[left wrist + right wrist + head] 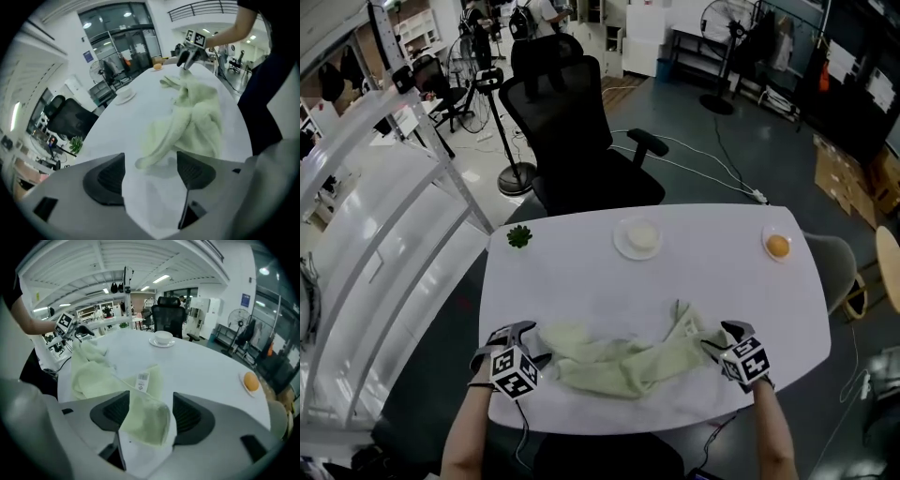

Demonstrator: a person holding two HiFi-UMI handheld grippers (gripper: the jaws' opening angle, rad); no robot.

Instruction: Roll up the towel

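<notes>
A pale green towel [623, 361] lies crumpled in a long heap across the near part of the white table [581, 281]. My left gripper [534, 342] is at its left end, jaws open; in the left gripper view the towel's [197, 117] tip lies just ahead of the left gripper [150, 161], untouched by the pads. My right gripper [720, 337] is at the right end, open. There a towel [93, 373] corner with a white label [142, 380] lies between the spread jaws of the right gripper [151, 399], and the pads do not press on it.
A white cup on a saucer [639, 236] stands at the table's far middle. An orange on a small plate [777, 247] sits far right, a small green plant piece [519, 236] far left. A black office chair [581, 141] stands behind the table, a white rack [384, 187] to the left.
</notes>
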